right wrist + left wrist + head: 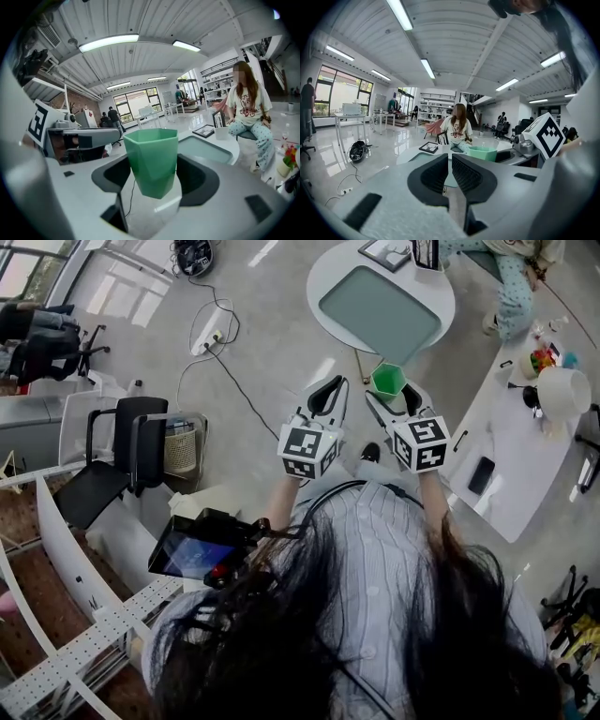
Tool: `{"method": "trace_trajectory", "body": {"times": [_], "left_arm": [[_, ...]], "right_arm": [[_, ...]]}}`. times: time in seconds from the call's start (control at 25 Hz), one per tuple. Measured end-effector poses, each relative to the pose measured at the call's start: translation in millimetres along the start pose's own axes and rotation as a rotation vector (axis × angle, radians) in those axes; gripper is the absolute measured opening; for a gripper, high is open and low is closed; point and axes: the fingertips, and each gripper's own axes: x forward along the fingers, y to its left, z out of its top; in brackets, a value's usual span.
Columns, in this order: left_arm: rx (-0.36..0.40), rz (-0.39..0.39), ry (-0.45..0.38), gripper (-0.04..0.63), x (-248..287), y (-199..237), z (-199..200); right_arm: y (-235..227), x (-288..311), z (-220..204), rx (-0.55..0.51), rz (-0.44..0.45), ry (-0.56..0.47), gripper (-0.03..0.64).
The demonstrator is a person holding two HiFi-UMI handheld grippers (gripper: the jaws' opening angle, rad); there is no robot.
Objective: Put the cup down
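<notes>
Our right gripper (394, 397) is closed on the green cup (387, 379), in the air; the round worktop (322, 273) is at 12 o'clock. Our left gripper (324, 396), at 9 o'clock from the cup, is almost closed and holds nothing.

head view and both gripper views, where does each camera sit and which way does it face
Head view: on the person's head, looking steeply down at the floor; shows hair, shirt, left tool and right tool holding the green cup.
Left gripper view: on the left tool, looking level along its shut jaws toward the round table; right tool's marker cube at right.
Right gripper view: on the right tool, looking along jaws clamped on the cup; left tool at left.
Shared: all three show the cup and round table.
</notes>
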Motion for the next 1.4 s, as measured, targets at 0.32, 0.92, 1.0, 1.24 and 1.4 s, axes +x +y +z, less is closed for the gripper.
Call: {"method": "trace_trajectory", "body": {"times": [0.32,0.92,1.0,1.24,1.4], "left_arm": [[0.01,-0.018,-0.015,0.026,22,-2,14],[0.026,-0.106,0.038,0.026,79,32,11],[0.03,-0.12,0.045,0.026,93,43,15],[0.061,-0.172,0.05,0.026,129,69,36],[0.086,-0.201,0.055,0.026,146,91,43]], "right_arm": [[-23,0,10,0.018,-0.03,-0.013,0.319],[-62,41,20,0.102,-0.099,-0.017,0.319],[-69,53,29,0.112,-0.108,-0.031,0.319],[-82,84,50,0.146,-0.132,-0.051,0.319],[-87,112,56,0.166,-0.147,-0.044,0.319]]}}
